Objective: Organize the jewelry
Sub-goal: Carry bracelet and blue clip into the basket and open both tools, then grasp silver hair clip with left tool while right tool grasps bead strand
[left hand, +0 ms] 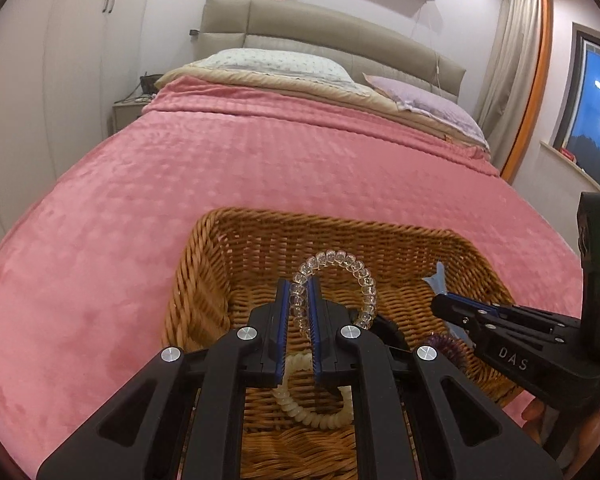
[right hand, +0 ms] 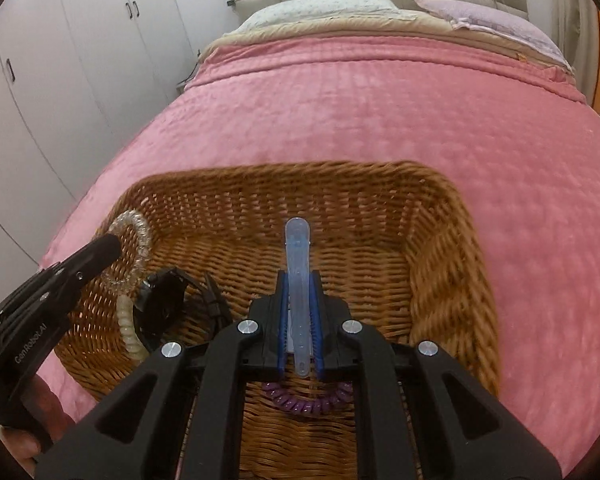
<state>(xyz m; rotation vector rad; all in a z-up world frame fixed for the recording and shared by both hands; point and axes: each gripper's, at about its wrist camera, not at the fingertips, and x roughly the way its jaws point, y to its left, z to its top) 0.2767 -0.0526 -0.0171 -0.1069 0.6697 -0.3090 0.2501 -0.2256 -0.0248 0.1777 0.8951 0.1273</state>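
A wicker basket (left hand: 204, 280) (right hand: 452, 264) sits on the pink bed. My left gripper (left hand: 300, 300) is shut on a clear spiral hair tie (left hand: 340, 264), held upright over the basket; it shows at the left in the right wrist view (right hand: 134, 248). My right gripper (right hand: 299, 300) is shut on a light blue hair clip (right hand: 298, 264), held above the basket; it shows in the left wrist view (left hand: 440, 280). Inside the basket lie a cream spiral tie (left hand: 312, 412) (right hand: 130, 328), a purple spiral tie (right hand: 304, 400) (left hand: 446, 346) and a black claw clip (right hand: 160, 300).
The pink blanket (left hand: 220, 168) covers the bed around the basket. Pillows (left hand: 276, 64) and a padded headboard (left hand: 340, 32) lie at the far end. White wardrobes (right hand: 80, 60) stand on the left, a curtain (left hand: 508, 60) and window on the right.
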